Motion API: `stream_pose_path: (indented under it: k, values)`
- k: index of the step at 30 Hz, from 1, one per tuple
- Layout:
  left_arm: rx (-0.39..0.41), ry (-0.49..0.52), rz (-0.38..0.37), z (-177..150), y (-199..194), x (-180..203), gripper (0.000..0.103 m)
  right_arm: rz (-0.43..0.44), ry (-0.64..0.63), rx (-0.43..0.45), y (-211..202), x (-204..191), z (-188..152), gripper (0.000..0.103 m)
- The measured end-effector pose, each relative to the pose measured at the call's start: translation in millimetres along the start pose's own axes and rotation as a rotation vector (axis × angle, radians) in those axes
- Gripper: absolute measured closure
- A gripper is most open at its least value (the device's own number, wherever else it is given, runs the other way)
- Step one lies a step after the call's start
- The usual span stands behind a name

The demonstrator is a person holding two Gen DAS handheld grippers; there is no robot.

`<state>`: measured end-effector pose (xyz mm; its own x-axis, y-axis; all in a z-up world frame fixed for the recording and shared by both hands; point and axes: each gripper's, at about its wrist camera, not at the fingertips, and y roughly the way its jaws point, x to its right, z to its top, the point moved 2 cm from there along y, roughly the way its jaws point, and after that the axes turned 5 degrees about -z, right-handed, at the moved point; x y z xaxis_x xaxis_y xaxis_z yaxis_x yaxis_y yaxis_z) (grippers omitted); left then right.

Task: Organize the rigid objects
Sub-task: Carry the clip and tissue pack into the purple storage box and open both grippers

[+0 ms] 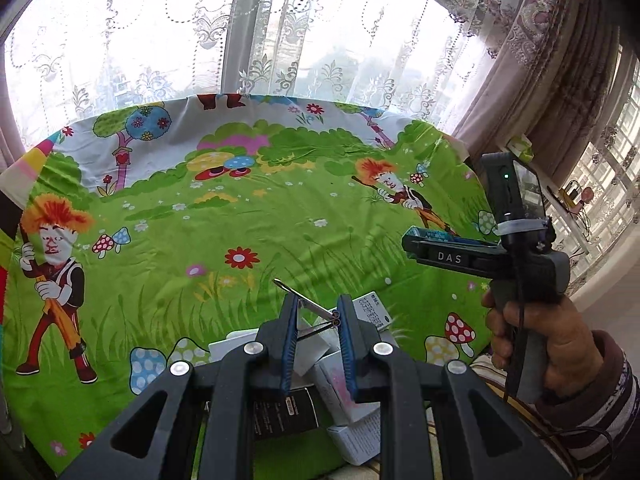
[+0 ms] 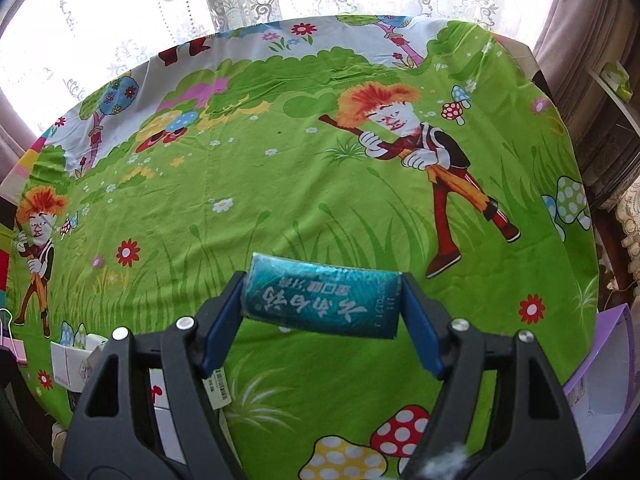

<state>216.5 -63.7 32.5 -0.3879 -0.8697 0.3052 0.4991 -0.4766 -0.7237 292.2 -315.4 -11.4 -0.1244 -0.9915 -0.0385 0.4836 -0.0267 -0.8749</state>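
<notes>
My left gripper (image 1: 316,306) is shut on a thin metal tool (image 1: 308,304). The tool lies slantwise between the blue pads, and its pointed tip sticks out to the upper left above the cloth. My right gripper (image 2: 323,280) is shut on a teal foil packet (image 2: 320,304) with white lettering. Its pads press on the packet's two short ends and hold it level above the cloth. In the left wrist view the right gripper (image 1: 416,242) shows from the side at mid right, held by a person's hand (image 1: 540,344), with the teal packet (image 1: 434,235) showing along its top.
A bright green cartoon tablecloth (image 1: 240,216) covers the round table. Several white boxes (image 1: 360,436) and a black box (image 1: 284,408) lie under the left gripper at the near edge. A purple box (image 2: 600,364) stands at the right edge. White boxes (image 2: 72,364) lie at lower left. Lace curtains hang behind.
</notes>
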Motion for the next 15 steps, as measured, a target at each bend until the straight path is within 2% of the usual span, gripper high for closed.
stream_pose_path:
  k: [8,15]
  values:
    - [0.017,-0.061,-0.037,-36,-18,30,0.083,0.047,-0.034,0.086,-68,2,-45,0.026]
    - [-0.003,-0.080,-0.090,-69,-22,69,0.083,0.061,-0.018,0.123,-114,30,-87,0.026]
